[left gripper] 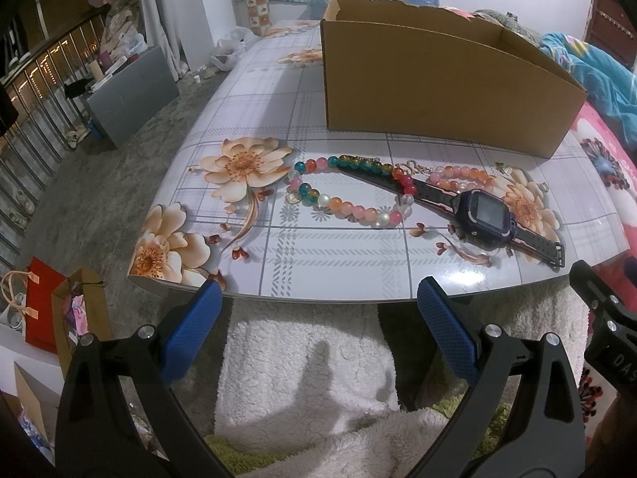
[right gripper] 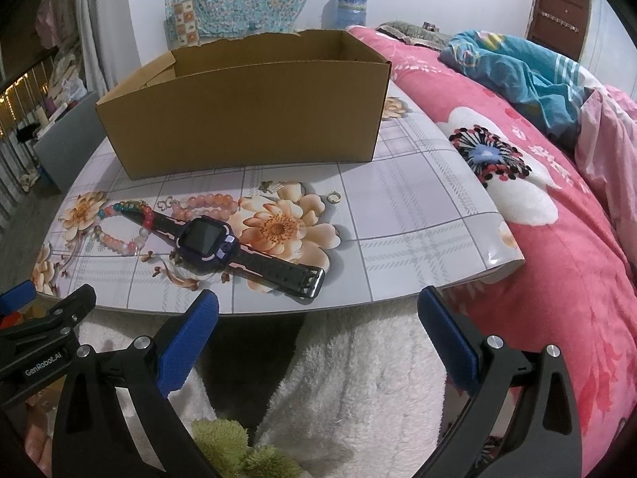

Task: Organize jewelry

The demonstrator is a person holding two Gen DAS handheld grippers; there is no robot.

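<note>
You are holding both the left gripper [left gripper: 318, 318] and right gripper [right gripper: 318, 330] spread apart and empty short of the table [right gripper: 418, 239], so nothing is sorted: bracelets [left gripper: 350, 199], watch [right gripper: 207, 239] and ring [right gripper: 333, 198] are lying before the box [right gripper: 247, 119].

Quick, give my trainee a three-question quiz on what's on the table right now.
1. True or false: the watch already lies in the box.
2. What does the watch strap lie across? A) ring B) multicolour bracelet C) box
3. Fill in: both grippers are ____, holding nothing.

Key:
1. False; it lies on the table.
2. B, the multicolour bracelet; the ring lies apart.
3. Open: left gripper, right gripper.
</note>
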